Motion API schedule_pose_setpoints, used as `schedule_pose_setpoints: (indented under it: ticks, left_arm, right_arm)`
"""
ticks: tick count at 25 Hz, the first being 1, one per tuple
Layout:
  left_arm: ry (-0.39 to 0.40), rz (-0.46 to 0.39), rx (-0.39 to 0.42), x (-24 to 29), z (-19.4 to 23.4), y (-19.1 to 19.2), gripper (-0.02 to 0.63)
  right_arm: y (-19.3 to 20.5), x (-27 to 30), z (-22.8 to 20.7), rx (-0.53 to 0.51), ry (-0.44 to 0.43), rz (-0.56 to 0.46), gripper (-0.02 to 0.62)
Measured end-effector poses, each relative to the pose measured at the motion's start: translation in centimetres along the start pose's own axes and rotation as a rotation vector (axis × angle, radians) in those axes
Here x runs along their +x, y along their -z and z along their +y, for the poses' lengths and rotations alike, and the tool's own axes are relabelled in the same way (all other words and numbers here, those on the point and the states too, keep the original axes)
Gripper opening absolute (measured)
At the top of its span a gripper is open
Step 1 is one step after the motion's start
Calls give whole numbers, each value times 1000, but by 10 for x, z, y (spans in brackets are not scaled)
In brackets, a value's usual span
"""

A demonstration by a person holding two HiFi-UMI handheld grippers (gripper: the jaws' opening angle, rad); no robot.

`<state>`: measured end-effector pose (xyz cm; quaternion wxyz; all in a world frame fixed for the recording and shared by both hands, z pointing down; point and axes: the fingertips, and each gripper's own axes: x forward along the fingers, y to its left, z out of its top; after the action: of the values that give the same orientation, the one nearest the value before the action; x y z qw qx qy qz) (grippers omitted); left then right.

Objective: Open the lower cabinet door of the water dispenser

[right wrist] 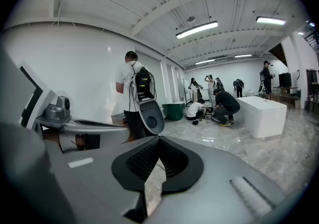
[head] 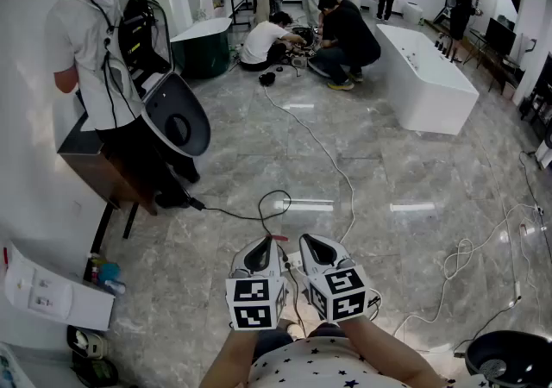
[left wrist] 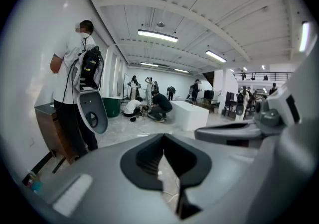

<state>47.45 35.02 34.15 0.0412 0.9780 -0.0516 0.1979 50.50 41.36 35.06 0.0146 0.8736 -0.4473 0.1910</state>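
Observation:
No water dispenser or cabinet door shows in any view. In the head view my two grippers are held side by side low in front of me, over the grey marble floor (head: 388,171). The left gripper (head: 259,248) and the right gripper (head: 320,246) both point forward and slightly down. In the left gripper view the left gripper (left wrist: 163,136) has its jaw tips touching with nothing between them. The right gripper (right wrist: 159,139) looks the same in its own view: shut and empty.
A person in a white shirt (head: 86,41) stands at the left by a dark wooden cabinet (head: 90,162). Cables (head: 321,153) trail across the floor ahead. Several people crouch at the back (head: 345,28) beside a white bathtub (head: 427,76). A black bowl (head: 509,357) sits lower right.

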Motion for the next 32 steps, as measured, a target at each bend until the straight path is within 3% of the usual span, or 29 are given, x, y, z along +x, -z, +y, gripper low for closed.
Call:
schedule_pose_setpoints:
  ticks: [6, 13, 20, 32]
  left_arm:
    - [-79, 0, -50, -18, 28, 10, 6]
    - [-305, 1, -219, -77, 118, 43, 6]
    - [-568, -21, -340, -173, 230, 72, 6]
    - [-832, -27, -474, -359, 428, 132, 6]
  right_arm:
    - [2, 9, 29, -1, -76, 12, -5]
    - [11, 50, 130, -89, -333, 94, -5]
    - [17, 85, 277, -193, -598, 152, -5]
    - [39, 121, 557, -316, -869, 220, -5]
